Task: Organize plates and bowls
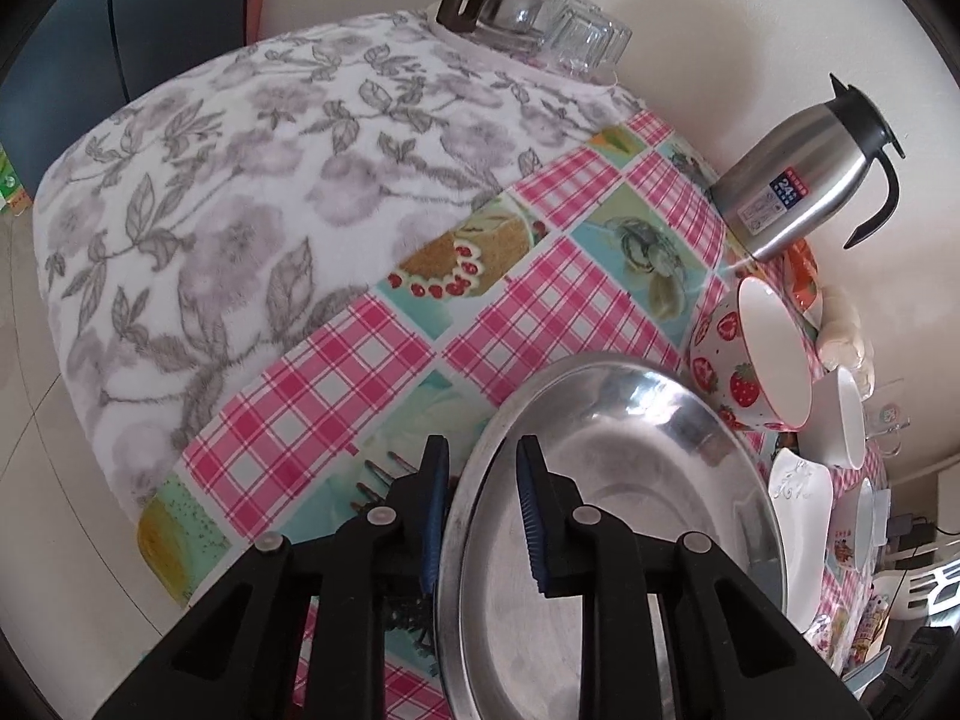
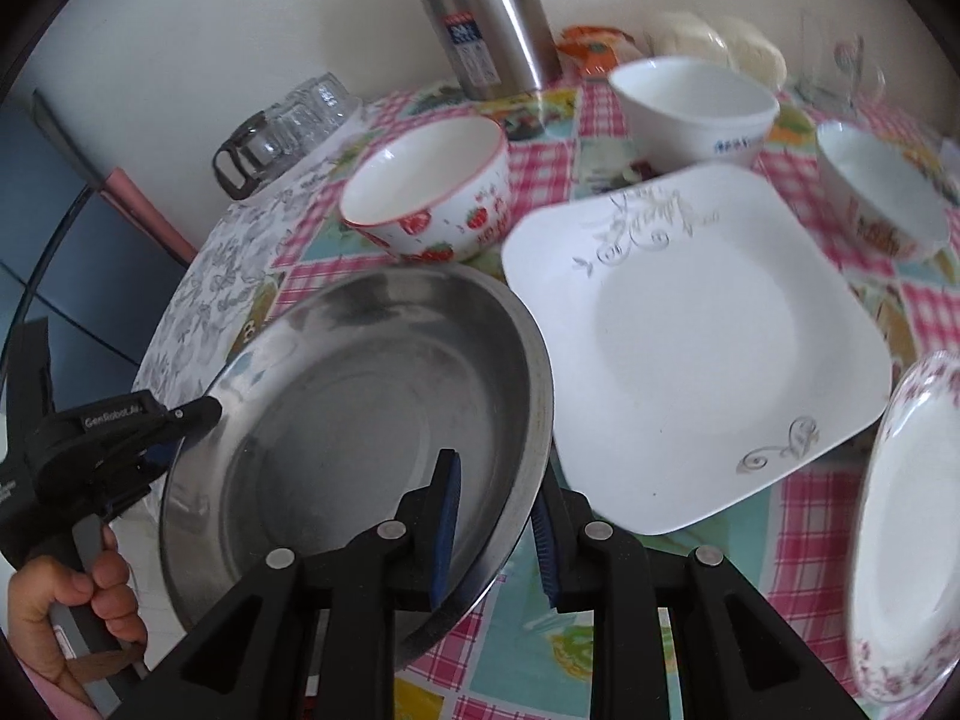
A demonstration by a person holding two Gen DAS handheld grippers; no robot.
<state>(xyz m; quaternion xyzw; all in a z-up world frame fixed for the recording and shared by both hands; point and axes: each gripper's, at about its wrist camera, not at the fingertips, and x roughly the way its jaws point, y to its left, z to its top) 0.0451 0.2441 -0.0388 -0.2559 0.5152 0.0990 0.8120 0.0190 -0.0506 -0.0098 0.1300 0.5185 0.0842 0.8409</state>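
A round steel plate is held by both grippers at opposite rims. My left gripper has one finger on each side of its near rim; it shows at the left in the right wrist view. My right gripper straddles the plate's right rim. A strawberry bowl sits just beyond the plate. A square white plate lies to the right, with a white bowl, another bowl and a floral-rim plate around it.
A steel thermos jug stands at the back by the wall. Upturned glasses and a glass jug sit on a floral cloth. The table has a pink checked cover.
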